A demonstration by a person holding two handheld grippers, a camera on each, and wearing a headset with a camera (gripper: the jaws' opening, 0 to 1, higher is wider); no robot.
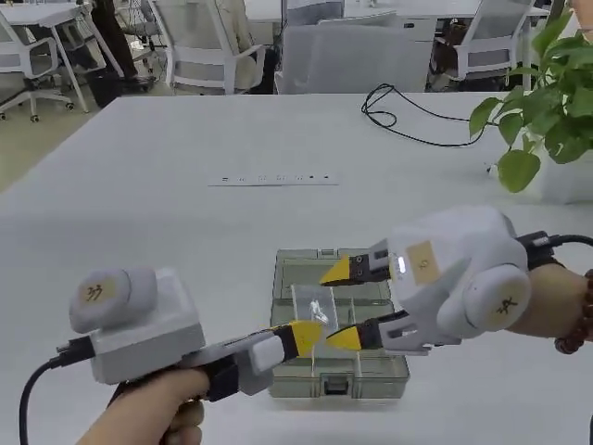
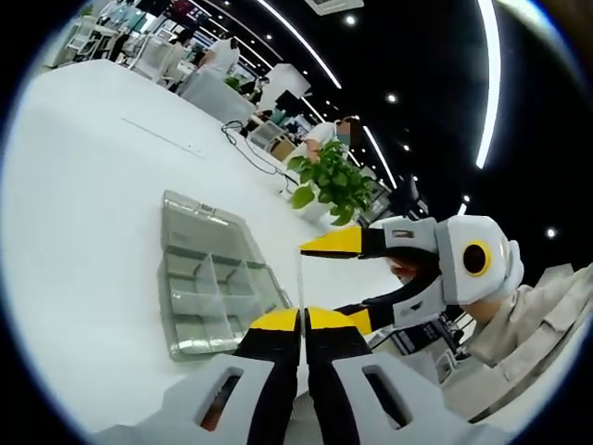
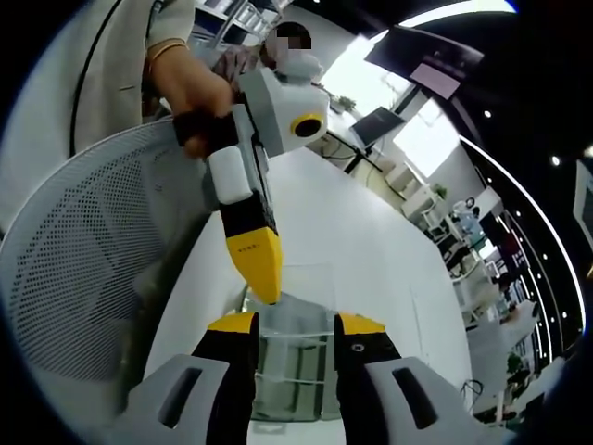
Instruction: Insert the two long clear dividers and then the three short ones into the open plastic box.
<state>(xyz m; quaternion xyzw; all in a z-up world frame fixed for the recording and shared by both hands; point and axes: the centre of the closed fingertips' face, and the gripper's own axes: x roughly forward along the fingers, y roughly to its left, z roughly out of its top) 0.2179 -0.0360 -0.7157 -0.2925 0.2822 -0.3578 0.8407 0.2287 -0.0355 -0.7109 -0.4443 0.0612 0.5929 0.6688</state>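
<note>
Worktop (image 1: 185,241): white and wide; it carries the plastic box close to the person's side.
Plastic box (image 1: 371,382): open, grey-green and low. Some clear partitions seem to stand inside already, but I cannot tell how many.
Right tool (image 1: 329,307): over the right half of the box, with jaws wide apart and holding nothing. One jaw is over the far side of the box, the other over the near side.
Left tool (image 1: 301,336): reaches over the front left corner of the box, with jaws pressed together on one edge of a clear divider.
Clear divider (image 1: 310,301): held above the middle of the box, not yet in it. It stands straight out from the left tool's tips. I cannot tell if it is a long or a short one.
Relation for the coming move: the divider lies between the right tool's open jaws, apparently not touching them, and the box is directly under it. I judge the right tool is well placed to take the free end, so that both can guide the divider down into a slot.
</note>
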